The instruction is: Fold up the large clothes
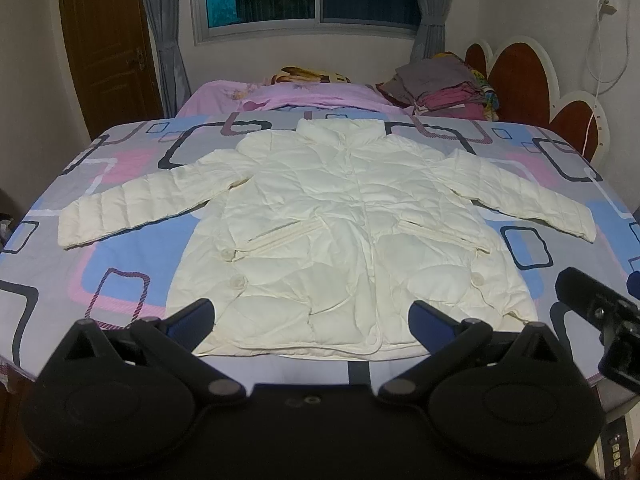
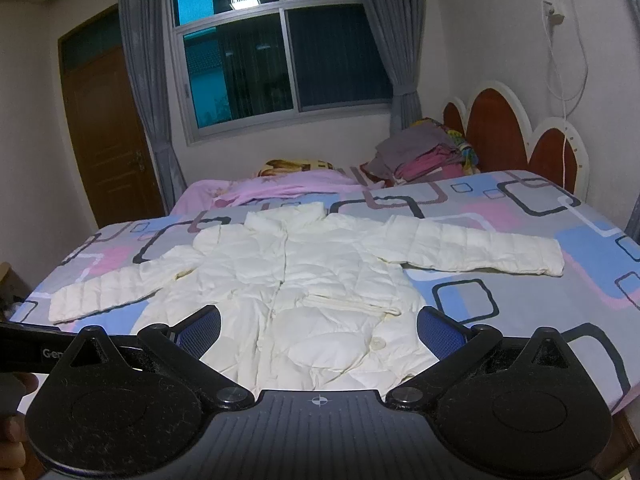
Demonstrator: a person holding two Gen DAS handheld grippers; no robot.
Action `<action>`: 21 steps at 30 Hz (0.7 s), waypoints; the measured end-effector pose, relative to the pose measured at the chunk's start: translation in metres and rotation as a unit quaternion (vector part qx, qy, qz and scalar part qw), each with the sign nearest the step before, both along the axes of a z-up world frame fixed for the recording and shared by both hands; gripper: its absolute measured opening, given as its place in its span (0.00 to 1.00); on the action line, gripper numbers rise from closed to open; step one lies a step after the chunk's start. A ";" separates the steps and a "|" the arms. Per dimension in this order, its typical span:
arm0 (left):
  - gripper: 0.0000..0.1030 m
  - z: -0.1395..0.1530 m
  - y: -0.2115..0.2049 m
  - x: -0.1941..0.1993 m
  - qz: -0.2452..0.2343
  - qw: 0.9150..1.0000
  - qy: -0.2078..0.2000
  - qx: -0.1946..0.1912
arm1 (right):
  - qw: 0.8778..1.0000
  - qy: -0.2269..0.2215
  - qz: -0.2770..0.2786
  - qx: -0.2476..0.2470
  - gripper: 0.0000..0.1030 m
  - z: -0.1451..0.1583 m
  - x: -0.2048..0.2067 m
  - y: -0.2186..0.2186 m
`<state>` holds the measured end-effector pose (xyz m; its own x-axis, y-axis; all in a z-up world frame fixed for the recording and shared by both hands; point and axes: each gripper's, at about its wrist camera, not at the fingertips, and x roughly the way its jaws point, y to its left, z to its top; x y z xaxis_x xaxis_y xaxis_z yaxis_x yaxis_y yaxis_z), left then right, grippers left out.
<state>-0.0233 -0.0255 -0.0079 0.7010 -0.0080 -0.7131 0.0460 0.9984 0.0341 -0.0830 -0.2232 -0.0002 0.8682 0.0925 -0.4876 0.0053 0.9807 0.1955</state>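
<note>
A cream quilted puffer jacket (image 1: pixel 344 216) lies flat, sleeves spread, on the patterned grey-blue-pink bedspread (image 1: pixel 120 264). Left gripper (image 1: pixel 312 316) and right gripper (image 2: pixel 318 330) hover wide open, seemingly above its hem, holding nothing.

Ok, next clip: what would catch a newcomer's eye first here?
The white jacket, spread flat and face up on the patterned bedspread with both sleeves out to the sides. Next, the two open grippers: the left gripper and the right gripper hover at the hem, holding nothing. At the far end, by the headboard, sits a pile of folded clothes.
</note>
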 end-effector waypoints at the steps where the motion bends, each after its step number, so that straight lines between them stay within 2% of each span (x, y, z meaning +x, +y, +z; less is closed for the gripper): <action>1: 1.00 0.000 0.000 -0.001 0.000 1.000 -0.001 0.000 | 1.000 0.000 0.000 0.000 1.00 0.000 0.001 -0.001; 21: 1.00 -0.005 0.002 0.008 0.005 1.000 0.001 -0.001 | 1.000 -0.001 -0.004 0.000 1.00 -0.001 0.007 -0.001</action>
<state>-0.0149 -0.0238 -0.0126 0.6995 -0.0030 -0.7146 0.0369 0.9988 0.0320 -0.0756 -0.2247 -0.0015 0.8700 0.0857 -0.4855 0.0122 0.9807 0.1950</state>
